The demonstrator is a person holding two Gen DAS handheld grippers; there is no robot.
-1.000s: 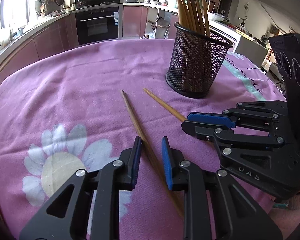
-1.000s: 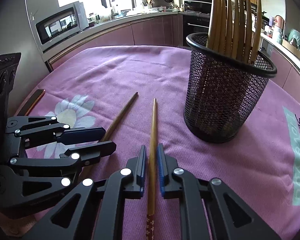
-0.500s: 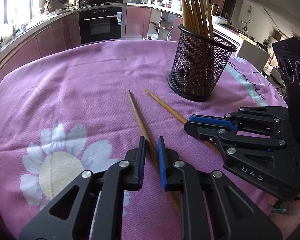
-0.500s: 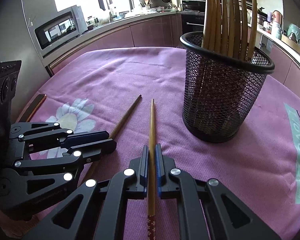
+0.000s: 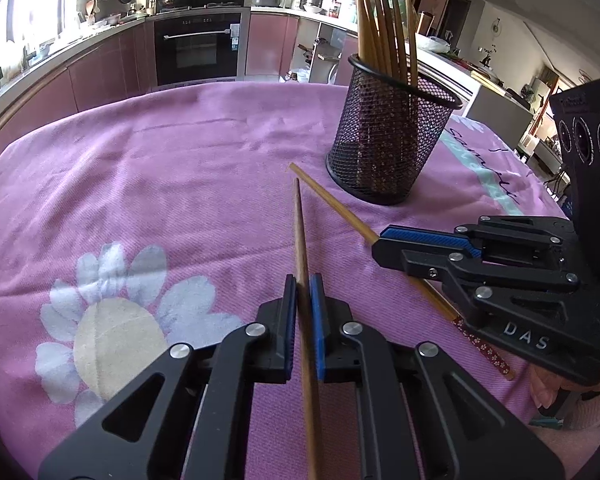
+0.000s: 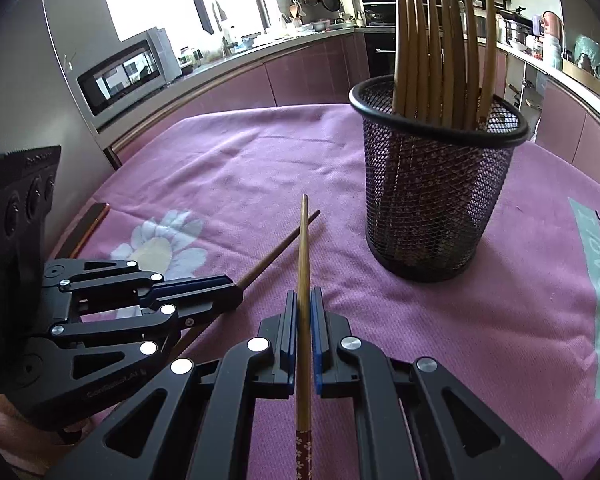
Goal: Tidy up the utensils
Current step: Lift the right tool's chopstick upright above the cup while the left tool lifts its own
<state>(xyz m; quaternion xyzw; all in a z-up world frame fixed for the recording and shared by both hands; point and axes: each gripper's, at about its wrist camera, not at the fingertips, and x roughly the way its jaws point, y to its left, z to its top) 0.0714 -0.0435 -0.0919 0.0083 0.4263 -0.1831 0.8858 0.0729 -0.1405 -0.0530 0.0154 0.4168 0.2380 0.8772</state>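
Since a second ago, both sets of jaws have been drawn in onto the chopsticks that lay loosely between them, and the left-hand stick has been swung so that it now points straight ahead along its fingers. That darker chopstick (image 5: 300, 232) is clamped between the blue pads of the left gripper (image 5: 303, 280), its tip stopping close to the tip of the other stick. A paler chopstick (image 6: 303, 248), with a red flowered band at its near end, is pinched in the same way by the right gripper (image 6: 304, 296), and its point is raised slightly off the cloth. In the left wrist view the two sticks are seen converging toward their far tips without touching. A black mesh holder (image 5: 392, 140) is stood upright on the pink tablecloth (image 5: 160, 184), just beyond the tips and to their right, and a bunch of further chopsticks (image 6: 440, 40) is held in it, fanned out above the rim. A printed white flower (image 5: 112, 320) is seen on the cloth beside the left gripper.
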